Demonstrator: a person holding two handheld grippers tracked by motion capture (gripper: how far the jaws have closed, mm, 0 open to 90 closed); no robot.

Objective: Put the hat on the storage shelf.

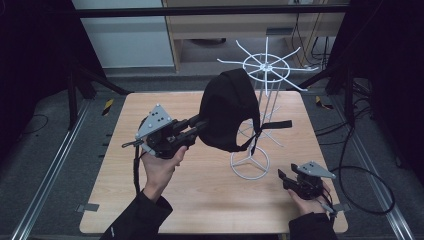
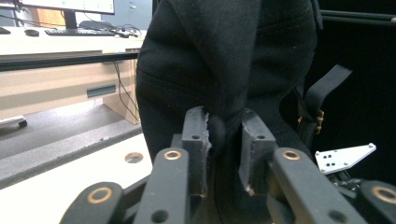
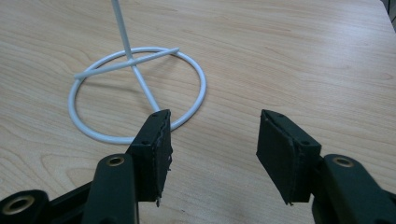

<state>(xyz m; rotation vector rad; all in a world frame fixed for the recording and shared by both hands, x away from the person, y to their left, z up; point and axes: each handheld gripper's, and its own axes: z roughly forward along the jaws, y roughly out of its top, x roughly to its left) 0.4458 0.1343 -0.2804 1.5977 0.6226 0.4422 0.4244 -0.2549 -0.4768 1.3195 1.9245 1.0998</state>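
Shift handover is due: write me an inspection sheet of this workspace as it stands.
Surface: wooden table, bare apart from the rack.
Job's things: black cap hanging at the white wire rack; the rack's ring base rests on the table.
Clutter: nothing seen.
Grippers: left gripper has a fold of the cap's fabric between its pads; whether they press cannot be told. Right gripper open, low over the table beside the rack's base, holding nothing.
Cables: black cable loops on the floor right of the table.
Surroundings: dark curtains, metal floor rails, desk with keyboard behind.
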